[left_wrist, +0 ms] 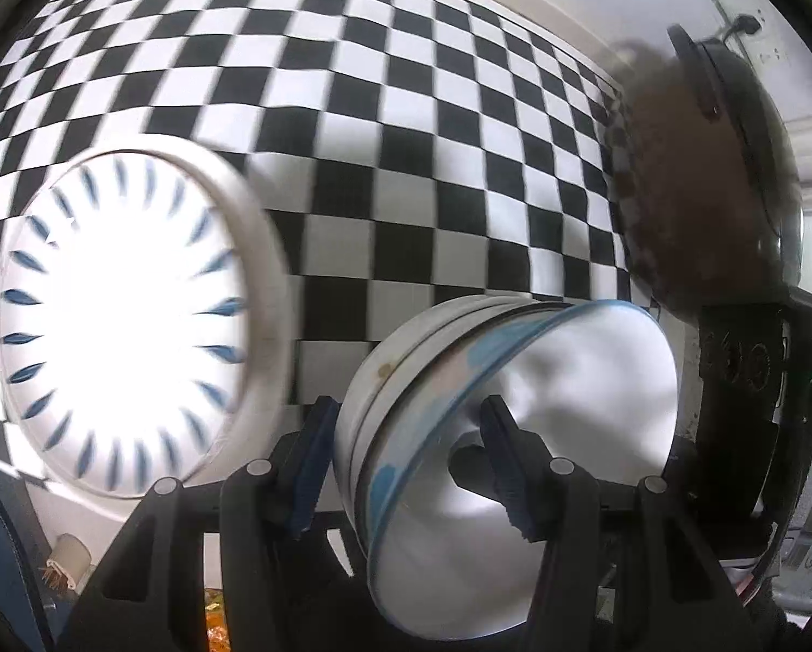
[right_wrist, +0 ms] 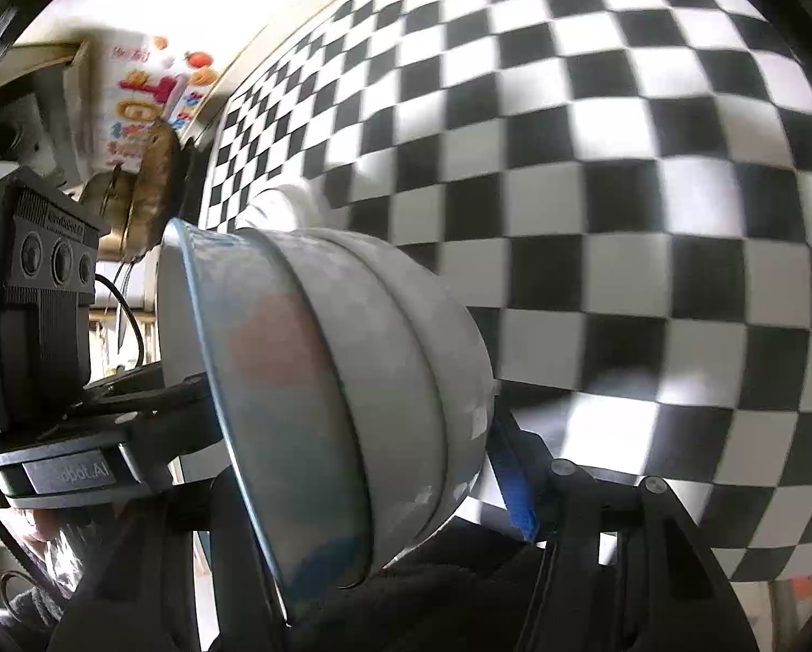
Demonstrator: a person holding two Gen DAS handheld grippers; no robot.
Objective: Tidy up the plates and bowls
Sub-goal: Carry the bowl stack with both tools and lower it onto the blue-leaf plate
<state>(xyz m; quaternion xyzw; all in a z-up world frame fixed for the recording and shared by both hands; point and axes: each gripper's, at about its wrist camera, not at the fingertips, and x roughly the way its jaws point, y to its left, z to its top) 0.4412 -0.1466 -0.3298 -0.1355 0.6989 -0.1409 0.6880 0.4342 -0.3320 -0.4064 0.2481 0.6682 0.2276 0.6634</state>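
White ceramic w/ a thin blue rim: that's the bowl stack (left_wrist: 492,451) you're carrying, tipped on its side above the checkered cloth (left_wrist: 406,136). It looks like three bowls nested one in another; the innermost has pink and blue patches on its outer wall, and its inside is bare white, nothing in it.

Your left gripper (left_wrist: 406,462) clamps the stack's wall: one blue-padded finger inside the top bowl, the other on the outside of the stack, jaws at a middling width. In the right wrist view your right gripper (right_wrist: 384,489) straddles the same stack (right_wrist: 351,380); a blue pad sits against the outermost bowl's side, the other finger is hidden behind the rim, so you can't tell for sure whether it grips.

Left of the stack, apart from it, a white plate (left_wrist: 128,320) w/ blue leaf-like dashes round its edge lies flat on the cloth, its centre blown out by glare, contents not readable.

Both views are blurred.
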